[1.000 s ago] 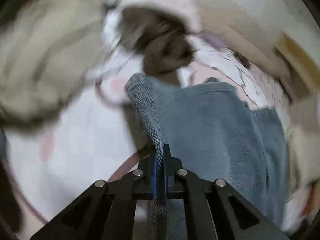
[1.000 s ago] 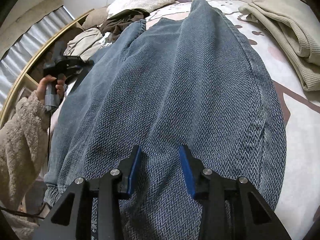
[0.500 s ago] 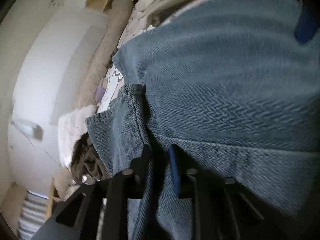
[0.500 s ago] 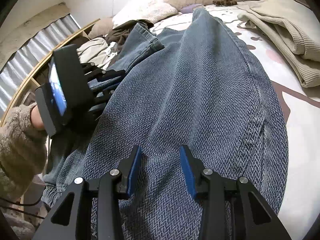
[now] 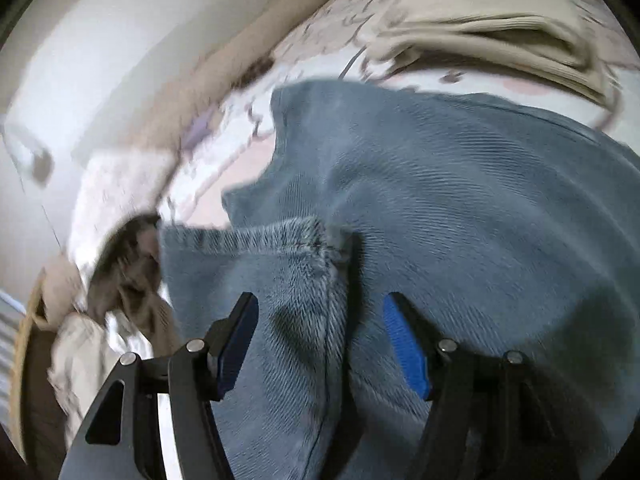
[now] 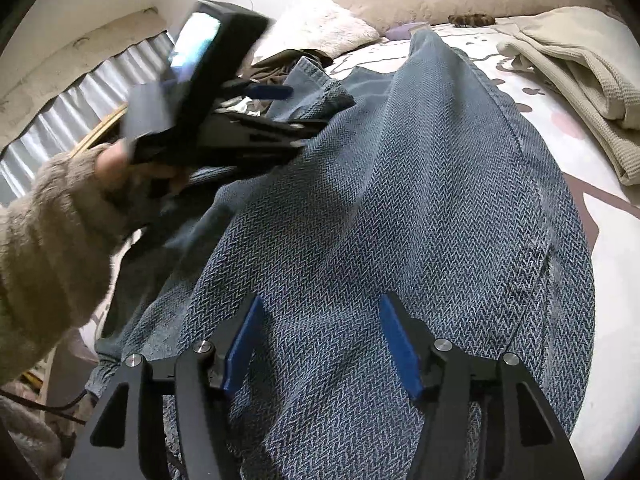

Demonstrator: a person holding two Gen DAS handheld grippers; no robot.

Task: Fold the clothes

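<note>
Left gripper [image 5: 320, 344], left wrist view: its blue-padded fingers [image 5: 406, 354] stand wide apart above a blue herringbone garment [image 5: 460, 208], gripping nothing; a stitched hem edge [image 5: 256, 236] of the garment lies between and just ahead of the fingers. The garment is spread over a white printed bedsheet [image 5: 224, 160], with folded beige knitwear [image 5: 492, 28] beyond it and a heap of brown and pale clothes [image 5: 120, 280] at left; the view is motion-blurred. Right gripper [image 6: 320, 340], right wrist view: its fingers are likewise apart and empty, hovering over the garment's lower part. The garment [image 6: 420, 200] runs lengthwise up the bed toward a fluffy white pillow [image 6: 320, 28]. At left, a hand [image 6: 120, 160] in a fuzzy beige sleeve [image 6: 52, 240] holds the left gripper [image 6: 276, 116] at the garment's raised upper edge.
</note>
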